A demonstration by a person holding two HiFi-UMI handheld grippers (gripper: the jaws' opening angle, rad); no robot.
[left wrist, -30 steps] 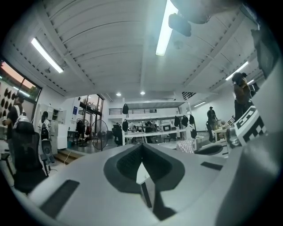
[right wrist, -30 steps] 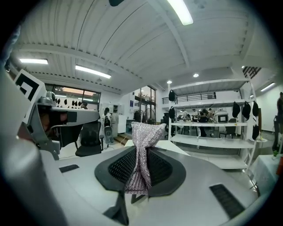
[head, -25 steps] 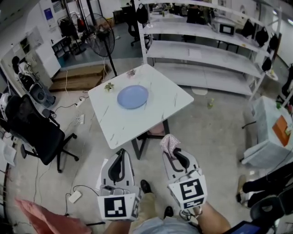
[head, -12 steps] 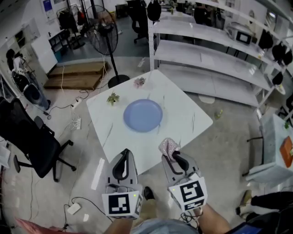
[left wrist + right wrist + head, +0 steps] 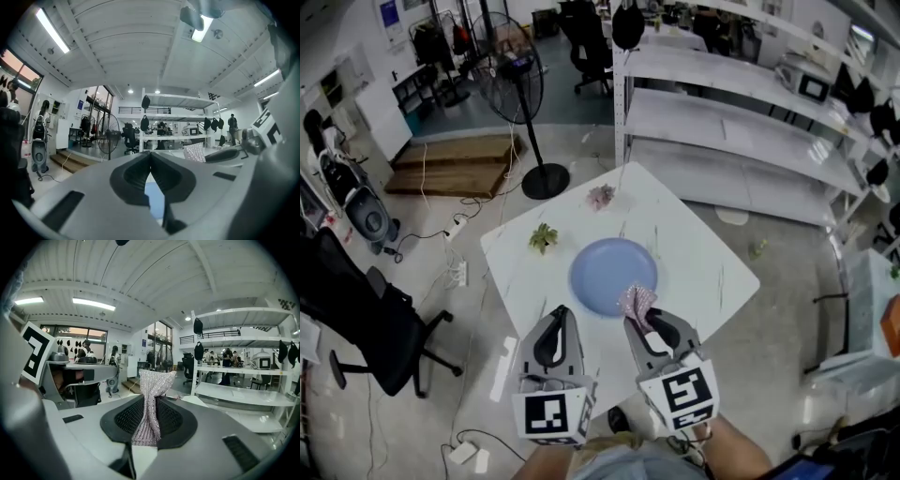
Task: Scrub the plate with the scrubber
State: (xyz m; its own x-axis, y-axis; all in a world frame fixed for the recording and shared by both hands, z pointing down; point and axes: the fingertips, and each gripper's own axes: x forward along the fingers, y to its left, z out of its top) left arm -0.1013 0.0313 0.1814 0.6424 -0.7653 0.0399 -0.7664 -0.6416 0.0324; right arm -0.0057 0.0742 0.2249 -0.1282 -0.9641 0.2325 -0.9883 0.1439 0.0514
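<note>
1. A black office chair (image 5: 370, 305) stands on the floor at the far left.
2. A tall standing fan (image 5: 512, 67) stands on the floor behind the table's left side.
3. A white table (image 5: 712, 267) stands in the middle. A small green plant (image 5: 543, 237) sits on its left part, and a small pink thing (image 5: 601, 196) sits near its far corner.
4. The round blue plate (image 5: 605, 272) lies flat in the middle of the table, to the right of the plant.
5. The left gripper (image 5: 557, 314) is held at the near edge of the table, just in front of the plate. Its jaws are pressed together at the tips, with nothing in them.
6. The right gripper (image 5: 643, 321) is beside it. Its jaws pinch the scrubber (image 5: 637, 302), a shiny, knitted, silvery-pink piece that sticks up out of them.
7. In the head view the scrubber's top shows over the plate's near right edge. I cannot tell if it touches the plate.
8. Long white shelves (image 5: 741, 117) stand behind the table on the right.
</note>
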